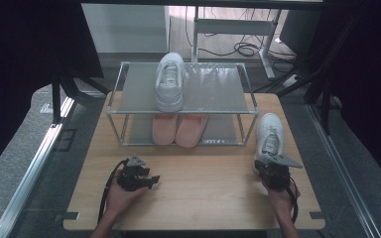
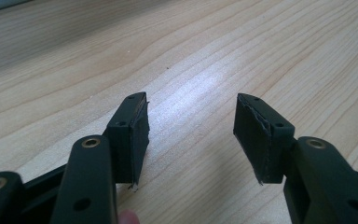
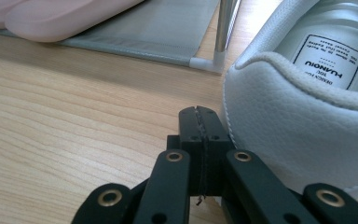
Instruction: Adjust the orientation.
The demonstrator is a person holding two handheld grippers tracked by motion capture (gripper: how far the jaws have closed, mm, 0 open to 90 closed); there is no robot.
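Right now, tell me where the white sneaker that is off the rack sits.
In the high view the loose white sneaker stands on the table at the right, beside the shoe rack's front right leg, its heel just ahead of the shut right hand-held gripper.

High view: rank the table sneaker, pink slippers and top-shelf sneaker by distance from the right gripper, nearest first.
From the right gripper:
1. Table sneaker, just ahead of it, right of the rack.
2. Pink slippers, on the lower shelf, ahead and to the left.
3. Top-shelf sneaker, farthest, on the rack's upper shelf.
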